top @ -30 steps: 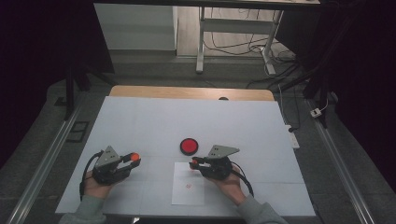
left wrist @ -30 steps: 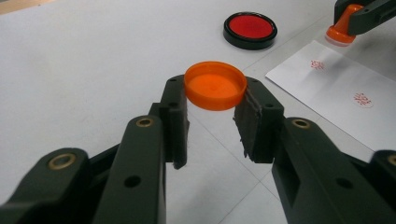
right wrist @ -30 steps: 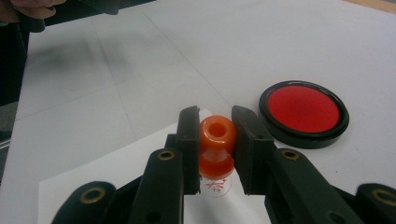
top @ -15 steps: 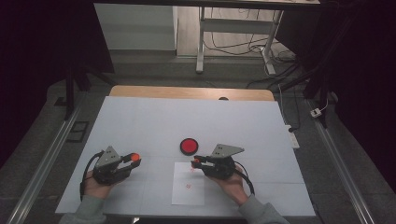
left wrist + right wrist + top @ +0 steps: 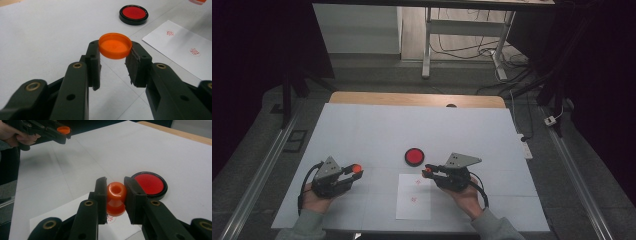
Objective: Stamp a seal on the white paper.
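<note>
Comparing the high view with the frames a second earlier: the right claw (image 5: 428, 172) has drifted slightly, now hanging over the upper edge of the sheet of paper (image 5: 413, 196), while the left claw (image 5: 357, 170) keeps its place, well apart to the left. Red marks show on the sheet; the ink pad (image 5: 414, 156) lies open just beyond it. Judgement: stamping is under way, with another impression or a re-inking probably next.

Left gripper view: the left claw (image 5: 115, 51) is clamped on the orange cap (image 5: 115, 45), held hollow side up above the counter (image 5: 50, 30). Two printed marks show on the paper (image 5: 180, 47); their design is too small to read.

Right gripper view: the right claw (image 5: 115, 191) is closed on the orange stamp (image 5: 116, 197), gripped at its waist. Its printing face is hidden beneath, so contact with the paper (image 5: 62, 216) cannot be confirmed. A red mark is half-covered by the stamp.
</note>
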The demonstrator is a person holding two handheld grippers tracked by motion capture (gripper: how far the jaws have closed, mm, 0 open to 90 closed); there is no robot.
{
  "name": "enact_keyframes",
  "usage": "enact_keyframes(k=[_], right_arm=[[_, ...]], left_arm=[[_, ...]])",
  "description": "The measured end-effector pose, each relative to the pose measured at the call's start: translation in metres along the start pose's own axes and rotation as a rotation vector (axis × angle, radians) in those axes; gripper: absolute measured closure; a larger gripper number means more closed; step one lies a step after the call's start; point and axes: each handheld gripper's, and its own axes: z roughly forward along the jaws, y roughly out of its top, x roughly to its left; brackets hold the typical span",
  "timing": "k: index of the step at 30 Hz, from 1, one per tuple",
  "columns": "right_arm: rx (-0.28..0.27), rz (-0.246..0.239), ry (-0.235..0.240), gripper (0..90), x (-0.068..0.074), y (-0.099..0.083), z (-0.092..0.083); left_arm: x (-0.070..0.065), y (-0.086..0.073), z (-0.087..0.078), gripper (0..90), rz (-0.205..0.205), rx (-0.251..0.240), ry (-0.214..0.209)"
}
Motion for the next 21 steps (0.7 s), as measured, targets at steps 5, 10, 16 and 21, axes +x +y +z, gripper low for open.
enact_keyframes(k=[5, 10, 16, 21], right_arm=[[-0.013, 0.009, -0.014, 72.2, -0.003, 0.001, -0.006], [-0.034, 0.017, -0.03, 72.2, -0.007, 0.003, -0.014], [-0.048, 0.023, -0.043, 72.2, -0.01, 0.005, -0.02], [-0.053, 0.02, -0.042, 72.2, -0.01, 0.005, -0.021]], left_arm=[[-0.001, 0.0, 0.001, 64.6, 0.004, 0.004, -0.003], [-0.001, 0.0, 0.001, 64.6, 0.004, 0.007, -0.005], [-0.002, 0.0, 0.002, 64.6, 0.006, 0.009, -0.008], [-0.002, 0.0, 0.002, 64.6, 0.007, 0.011, -0.01]])
